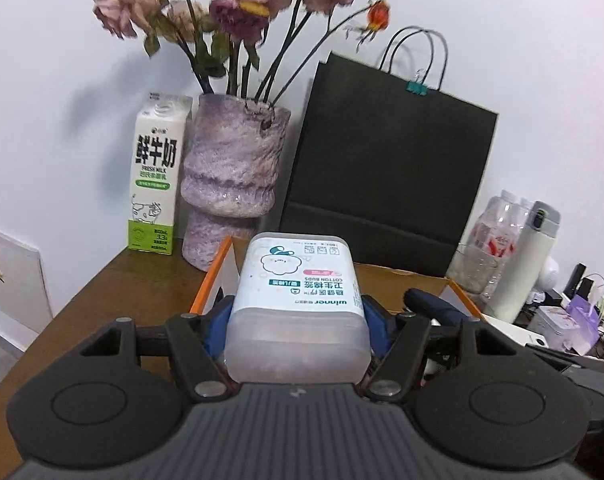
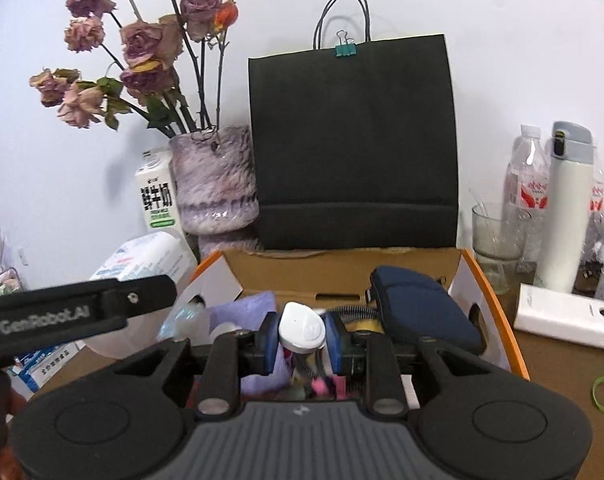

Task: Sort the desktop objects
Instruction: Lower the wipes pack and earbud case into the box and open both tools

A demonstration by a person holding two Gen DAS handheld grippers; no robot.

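**A:** Where does the box [image 2: 341,268] lie?

**B:** Just ahead of and below both claws. Left claw [image 1: 298,316] grasps the cotton-bud tub [image 1: 298,300], lengthwise forward; right claw [image 2: 300,336], nearer, pinches a small white cap [image 2: 302,330].

Home desk, vase of dried roses [image 1: 230,168], milk carton [image 1: 154,176]

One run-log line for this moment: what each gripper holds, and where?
left gripper: shut on cotton buds box | right gripper: shut on small white-capped item | both above open cardboard box
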